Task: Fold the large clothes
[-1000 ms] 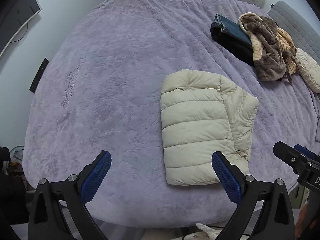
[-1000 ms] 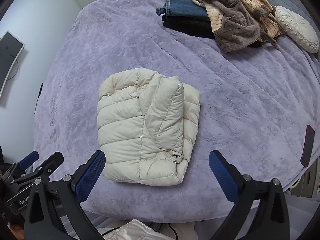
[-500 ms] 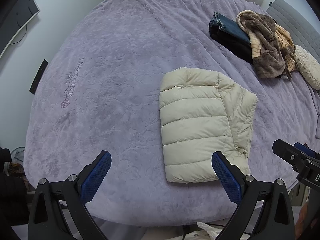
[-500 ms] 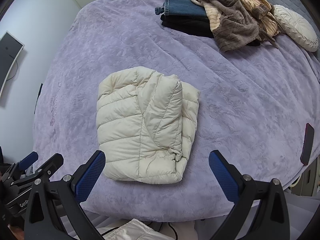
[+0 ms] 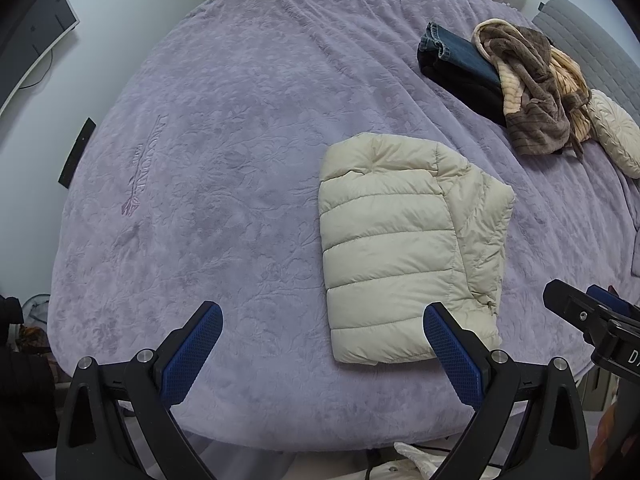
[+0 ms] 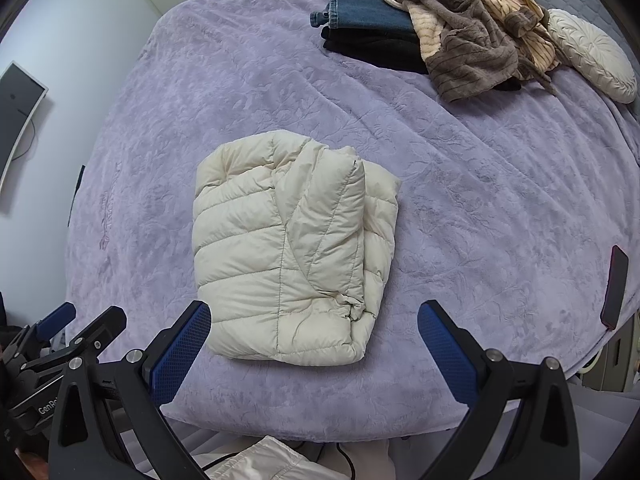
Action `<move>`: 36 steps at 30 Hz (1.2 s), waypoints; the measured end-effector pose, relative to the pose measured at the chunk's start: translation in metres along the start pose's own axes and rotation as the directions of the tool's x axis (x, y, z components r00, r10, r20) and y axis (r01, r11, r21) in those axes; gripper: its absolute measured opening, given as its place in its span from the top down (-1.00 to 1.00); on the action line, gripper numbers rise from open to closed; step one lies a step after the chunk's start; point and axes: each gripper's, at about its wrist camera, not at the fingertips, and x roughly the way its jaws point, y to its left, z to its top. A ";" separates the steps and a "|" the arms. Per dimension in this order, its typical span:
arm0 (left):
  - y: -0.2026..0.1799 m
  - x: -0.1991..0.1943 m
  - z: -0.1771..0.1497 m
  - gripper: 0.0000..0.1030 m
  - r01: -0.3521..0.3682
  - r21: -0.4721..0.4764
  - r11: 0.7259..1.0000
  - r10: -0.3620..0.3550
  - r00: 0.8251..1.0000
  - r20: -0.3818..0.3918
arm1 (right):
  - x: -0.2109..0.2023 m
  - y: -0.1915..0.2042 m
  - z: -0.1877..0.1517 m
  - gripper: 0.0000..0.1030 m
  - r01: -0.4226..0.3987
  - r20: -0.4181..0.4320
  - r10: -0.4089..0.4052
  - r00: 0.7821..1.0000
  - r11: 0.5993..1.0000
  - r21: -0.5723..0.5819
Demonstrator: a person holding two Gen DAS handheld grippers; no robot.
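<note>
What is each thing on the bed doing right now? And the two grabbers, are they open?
Cream puffer jacket: folded into a compact rectangle, lying flat on the purple bedspread.
Jeans: folded, stacked on a folded black garment.
Brown and peach fleece robe: unfolded, heaped.
Cream cushion: lying beside the heap.
Left gripper: open, holding nothing.
Right gripper: open, holding nothing.

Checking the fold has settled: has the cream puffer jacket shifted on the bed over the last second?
No. The jacket keeps its shape and its spot relative to the jeans; only the cameras drifted.
</note>
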 end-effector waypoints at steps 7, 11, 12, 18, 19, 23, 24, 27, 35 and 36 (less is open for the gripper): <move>-0.001 0.000 0.000 -0.96 0.000 -0.003 1.000 0.000 1.000 -0.001 | 0.001 0.002 0.000 -0.99 0.000 -0.006 0.000 1.000 1.000 -0.006; 0.003 0.002 0.002 -0.96 0.000 0.001 1.000 0.000 1.000 -0.005 | 0.001 0.003 0.000 -0.99 0.001 -0.007 -0.001 1.000 1.000 -0.006; 0.003 0.002 0.002 -0.96 0.000 0.002 1.000 0.000 1.000 -0.006 | 0.001 0.003 0.000 -0.99 0.000 -0.007 0.000 1.000 1.000 -0.005; 0.008 0.004 0.005 -0.96 -0.002 0.003 1.000 0.002 1.000 -0.011 | 0.001 0.003 0.000 -0.99 0.001 -0.005 -0.002 1.000 1.000 -0.006; 0.007 0.004 0.005 -0.96 -0.002 0.004 1.000 0.002 1.000 -0.011 | 0.002 0.004 0.000 -0.99 0.002 -0.005 -0.002 1.000 1.000 -0.006; 0.009 0.006 0.006 -0.96 -0.004 0.002 1.000 0.004 1.000 -0.012 | 0.002 0.006 -0.001 -0.99 0.003 -0.006 -0.003 1.000 1.000 -0.005; 0.010 0.006 0.007 -0.96 -0.004 0.000 1.000 0.004 1.000 -0.013 | 0.002 0.006 -0.001 -0.99 0.002 -0.007 -0.002 1.000 1.000 -0.005; 0.012 0.007 0.008 -0.96 -0.007 -0.007 1.000 0.007 1.000 -0.016 | 0.002 0.006 -0.001 -0.99 0.003 -0.007 -0.003 1.000 1.000 -0.005; 0.013 0.008 0.009 -0.96 -0.011 -0.012 1.000 0.011 1.000 -0.018 | 0.006 0.009 0.003 -0.99 0.000 -0.016 0.000 1.000 1.000 -0.018; 0.012 0.007 0.009 -0.96 -0.010 -0.011 1.000 0.010 1.000 -0.018 | 0.006 0.010 0.003 -0.99 -0.001 -0.017 0.001 1.000 1.000 -0.019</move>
